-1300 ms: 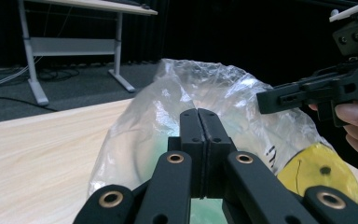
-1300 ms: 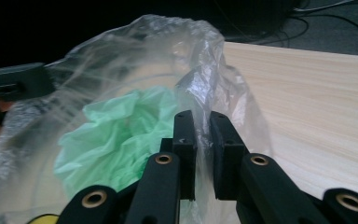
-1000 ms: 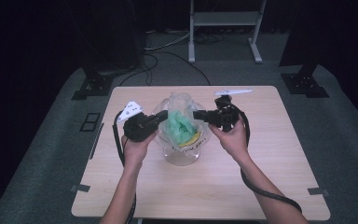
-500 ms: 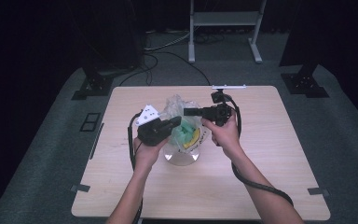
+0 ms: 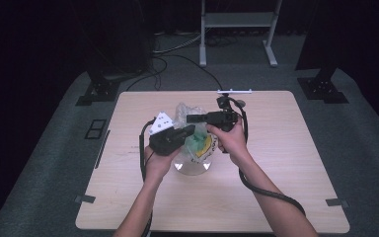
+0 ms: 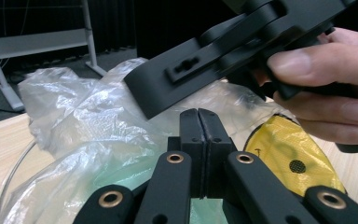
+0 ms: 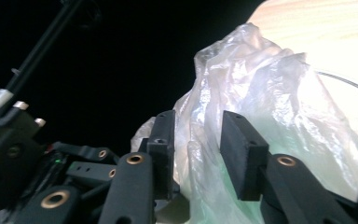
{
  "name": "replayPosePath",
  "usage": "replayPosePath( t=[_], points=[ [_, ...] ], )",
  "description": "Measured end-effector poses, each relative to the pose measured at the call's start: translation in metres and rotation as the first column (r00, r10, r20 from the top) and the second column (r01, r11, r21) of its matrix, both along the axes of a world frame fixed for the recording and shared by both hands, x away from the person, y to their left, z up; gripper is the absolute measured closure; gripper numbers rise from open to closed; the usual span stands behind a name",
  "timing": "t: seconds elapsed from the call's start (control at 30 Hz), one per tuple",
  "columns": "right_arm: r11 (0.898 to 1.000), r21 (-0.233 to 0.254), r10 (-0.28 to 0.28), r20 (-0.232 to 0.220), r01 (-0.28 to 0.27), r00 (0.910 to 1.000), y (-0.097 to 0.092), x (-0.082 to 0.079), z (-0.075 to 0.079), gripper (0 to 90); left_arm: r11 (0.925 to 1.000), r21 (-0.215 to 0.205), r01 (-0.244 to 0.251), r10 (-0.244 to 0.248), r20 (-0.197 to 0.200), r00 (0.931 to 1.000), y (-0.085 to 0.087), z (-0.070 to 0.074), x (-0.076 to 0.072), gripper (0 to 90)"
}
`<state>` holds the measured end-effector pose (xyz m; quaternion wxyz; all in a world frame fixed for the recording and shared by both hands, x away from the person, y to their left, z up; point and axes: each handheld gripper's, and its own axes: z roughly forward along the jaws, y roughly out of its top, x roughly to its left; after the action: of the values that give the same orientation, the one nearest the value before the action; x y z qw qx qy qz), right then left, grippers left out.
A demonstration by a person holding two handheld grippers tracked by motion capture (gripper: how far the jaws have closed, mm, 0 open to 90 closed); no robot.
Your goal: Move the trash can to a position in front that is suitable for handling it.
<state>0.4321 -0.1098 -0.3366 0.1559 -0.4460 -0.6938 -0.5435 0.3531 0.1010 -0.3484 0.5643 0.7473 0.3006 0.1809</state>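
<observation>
Crumpled plastic bag (image 5: 190, 129) between both grippers, cables and stand (image 5: 237, 19) behind.

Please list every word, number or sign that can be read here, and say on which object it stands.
No text is readable.
The yellow package inside the clear plastic bag carries dark marks and a dotted round spot, too blurred to read.
The white plate on the left gripper shows only dots.

Crinkled clear plastic bag (image 5: 182, 112) with pale green tint, yellow black-marked label (image 6: 292, 161), black grippers, pale wood-grain surface (image 5: 286, 163), grey floor.
</observation>
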Motion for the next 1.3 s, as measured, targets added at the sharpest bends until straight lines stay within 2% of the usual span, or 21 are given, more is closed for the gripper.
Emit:
replayPosePath(
  t=[0.07,0.17,0.33,0.47,0.53,0.6,0.77,0.9,1.13,1.3],
  points=[
    [1.000,-0.025,-0.005,0.004,0.005,1.0000,0.003,0.000,0.000,76.8,1.0000,0.005,0.000,0.000,0.000,1.0000,0.000,0.000,0.000,89.6],
    [0.998,-0.053,-0.020,0.017,0.021,0.9997,0.003,-0.001,0.001,86.3,1.0000,0.004,-0.003,0.003,-0.003,1.0000,0.002,0.001,-0.002,84.1],
    [0.997,-0.070,-0.042,0.022,0.043,0.9989,0.001,-0.002,-0.002,89.4,0.9995,-0.030,-0.009,0.009,-0.007,0.9999,0.008,0.007,-0.004,72.7],
    [0.996,-0.065,-0.053,0.030,0.055,0.9981,-0.003,-0.004,-0.003,90.0,0.9976,-0.059,-0.036,0.035,-0.009,0.9993,0.018,0.014,-0.006,64.2],
    [0.996,-0.067,-0.051,0.033,0.053,0.9982,-0.005,-0.005,-0.004,90.0,0.9950,-0.080,-0.059,0.059,-0.009,0.9982,0.024,0.016,-0.006,54.6],
    [0.997,-0.062,-0.051,0.032,0.053,0.9982,-0.007,-0.006,-0.005,90.0,0.9927,-0.090,-0.080,0.080,-0.008,0.9968,0.031,0.018,-0.006,48.9],
    [0.997,-0.048,-0.058,0.026,0.059,0.9980,-0.016,-0.007,-0.008,90.0,0.9814,-0.134,-0.138,0.136,-0.024,0.9904,0.049,0.018,-0.006,36.8],
    [0.997,-0.044,-0.060,0.028,0.061,0.9978,-0.021,-0.009,-0.009,90.0,0.9732,-0.148,-0.176,0.174,-0.031,0.9843,0.061,0.016,-0.007,31.5],
    [0.997,-0.025,-0.074,0.034,0.075,0.9967,-0.034,-0.013,-0.009,90.0,0.9596,-0.167,-0.226,0.221,-0.047,0.9741,0.081,0.008,-0.013,27.7],
    [0.996,-0.002,-0.088,0.023,0.088,0.9958,-0.044,-0.013,-0.010,90.0,0.9551,-0.155,-0.252,0.247,-0.055,0.9675,0.090,0.001,-0.016,27.2]
  ],
)
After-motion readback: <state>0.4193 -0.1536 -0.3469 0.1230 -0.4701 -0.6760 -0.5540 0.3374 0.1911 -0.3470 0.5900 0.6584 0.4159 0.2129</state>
